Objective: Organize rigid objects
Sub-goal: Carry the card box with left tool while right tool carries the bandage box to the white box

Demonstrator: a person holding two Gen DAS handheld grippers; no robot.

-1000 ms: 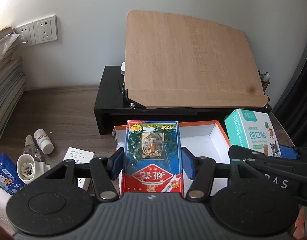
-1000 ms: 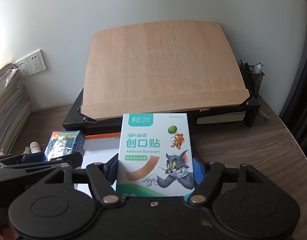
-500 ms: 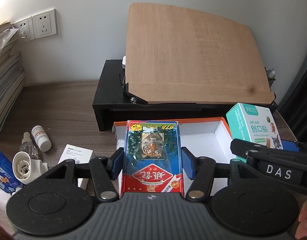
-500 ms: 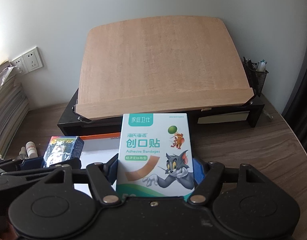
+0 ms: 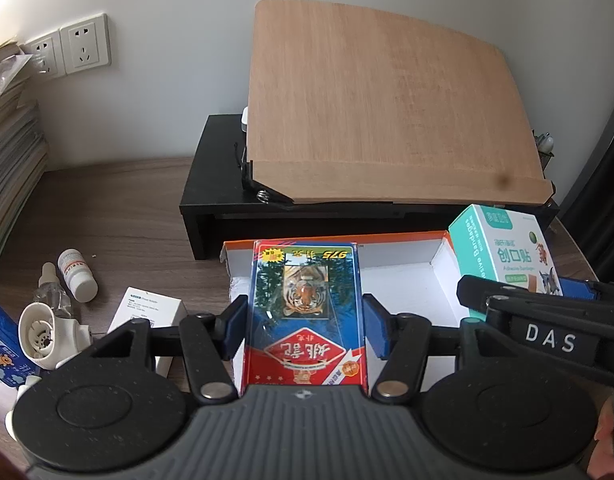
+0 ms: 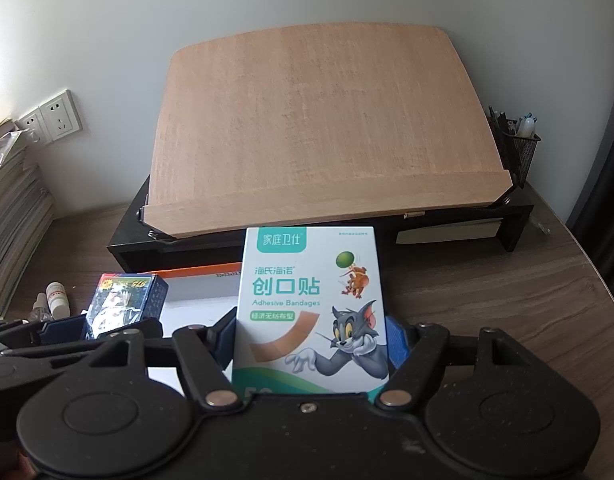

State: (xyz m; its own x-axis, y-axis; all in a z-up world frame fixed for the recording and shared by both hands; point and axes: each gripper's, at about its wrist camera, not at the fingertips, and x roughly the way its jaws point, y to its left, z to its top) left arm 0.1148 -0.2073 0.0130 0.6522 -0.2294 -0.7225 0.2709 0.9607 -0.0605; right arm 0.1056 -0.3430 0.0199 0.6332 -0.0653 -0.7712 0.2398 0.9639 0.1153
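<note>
My left gripper (image 5: 305, 326) is shut on a blue and red card box with a tiger picture (image 5: 305, 304), held above an open white tray with an orange rim (image 5: 403, 240). My right gripper (image 6: 311, 340) is shut on a white and teal adhesive bandage box (image 6: 311, 300), held at the tray's right side. The bandage box (image 5: 503, 256) also shows at the right of the left wrist view, and the card box (image 6: 123, 300) at the left of the right wrist view.
A black desk riser (image 5: 211, 192) with a tilted wooden board (image 5: 387, 120) stands behind the tray. At left lie a small white bottle (image 5: 77, 276), a dropper bottle (image 5: 51, 292), a white plastic part (image 5: 43, 336), a white carton (image 5: 151, 316) and a blue box (image 5: 3, 348). Stacked books (image 6: 15, 216) line the left wall. A mesh pen holder (image 6: 515, 148) stands at right.
Both grippers have risen and drawn back slightly with their boxes still held. The tray and riser sit a little lower and farther in view.
</note>
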